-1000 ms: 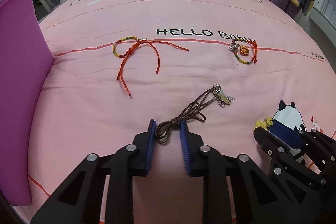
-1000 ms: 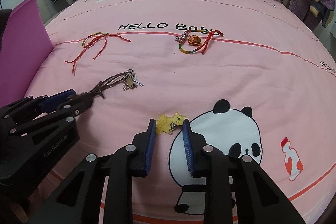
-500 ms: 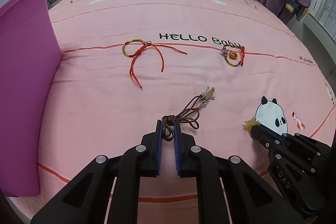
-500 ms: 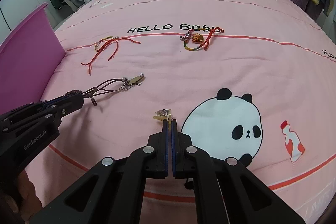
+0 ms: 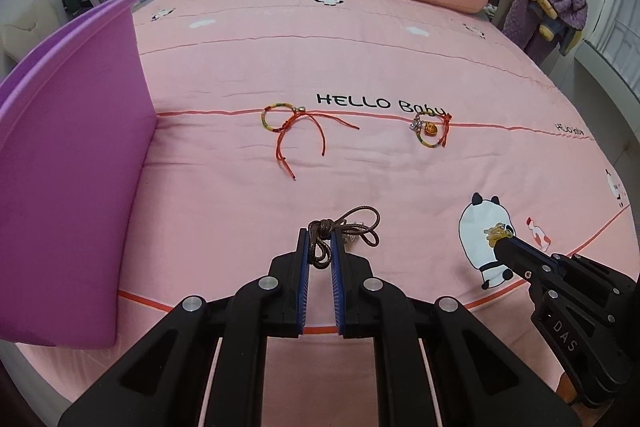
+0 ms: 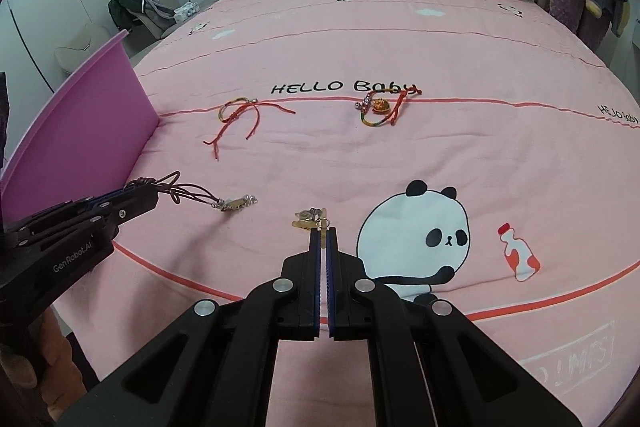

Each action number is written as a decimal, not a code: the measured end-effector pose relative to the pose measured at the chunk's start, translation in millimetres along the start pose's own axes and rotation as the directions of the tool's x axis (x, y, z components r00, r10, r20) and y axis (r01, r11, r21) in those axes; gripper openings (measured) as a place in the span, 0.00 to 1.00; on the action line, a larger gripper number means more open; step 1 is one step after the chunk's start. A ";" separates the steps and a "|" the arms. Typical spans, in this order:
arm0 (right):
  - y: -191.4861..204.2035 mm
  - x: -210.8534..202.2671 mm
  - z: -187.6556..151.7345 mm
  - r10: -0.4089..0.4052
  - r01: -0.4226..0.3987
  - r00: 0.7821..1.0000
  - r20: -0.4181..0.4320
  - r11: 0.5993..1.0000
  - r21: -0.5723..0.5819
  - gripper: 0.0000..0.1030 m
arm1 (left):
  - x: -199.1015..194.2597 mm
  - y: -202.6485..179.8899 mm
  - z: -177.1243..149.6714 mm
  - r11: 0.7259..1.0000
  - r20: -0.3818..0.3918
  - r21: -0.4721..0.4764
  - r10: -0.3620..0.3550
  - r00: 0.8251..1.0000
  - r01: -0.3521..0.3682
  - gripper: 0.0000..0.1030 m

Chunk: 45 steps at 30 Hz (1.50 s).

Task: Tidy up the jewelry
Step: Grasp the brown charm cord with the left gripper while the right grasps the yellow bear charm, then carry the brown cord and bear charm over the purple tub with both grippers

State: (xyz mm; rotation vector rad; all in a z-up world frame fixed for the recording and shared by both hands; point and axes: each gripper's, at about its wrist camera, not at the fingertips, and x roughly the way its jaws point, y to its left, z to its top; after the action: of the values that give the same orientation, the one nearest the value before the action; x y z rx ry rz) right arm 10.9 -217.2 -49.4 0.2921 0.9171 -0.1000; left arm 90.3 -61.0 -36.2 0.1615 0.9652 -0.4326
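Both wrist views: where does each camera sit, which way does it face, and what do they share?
Left wrist: on the left hand-held gripper, looking down the bed; pinches the brown cord; the right hand-held gripper shows at right.
Right wrist: on the right gripper, same heading; pinches the yellow charm; left gripper at left.
Shared: purple bin, red bracelet, beaded bracelet.

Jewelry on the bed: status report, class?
Left hand-held gripper shut on brown cord necklace. Right hand-held gripper shut on yellow charm. Nothing obstructing.
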 end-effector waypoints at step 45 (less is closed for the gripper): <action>316.5 -51.2 109.3 0.401 -0.377 0.916 -0.025 0.835 -0.402 0.02 | -188.3 240.1 44.3 0.898 0.146 -0.306 0.371 0.917 -0.315 0.11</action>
State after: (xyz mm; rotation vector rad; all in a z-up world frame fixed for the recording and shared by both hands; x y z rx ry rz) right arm 129.8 51.6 119.1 0.0878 0.7801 0.4540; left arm 133.4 195.1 130.0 0.0313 0.7670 0.0182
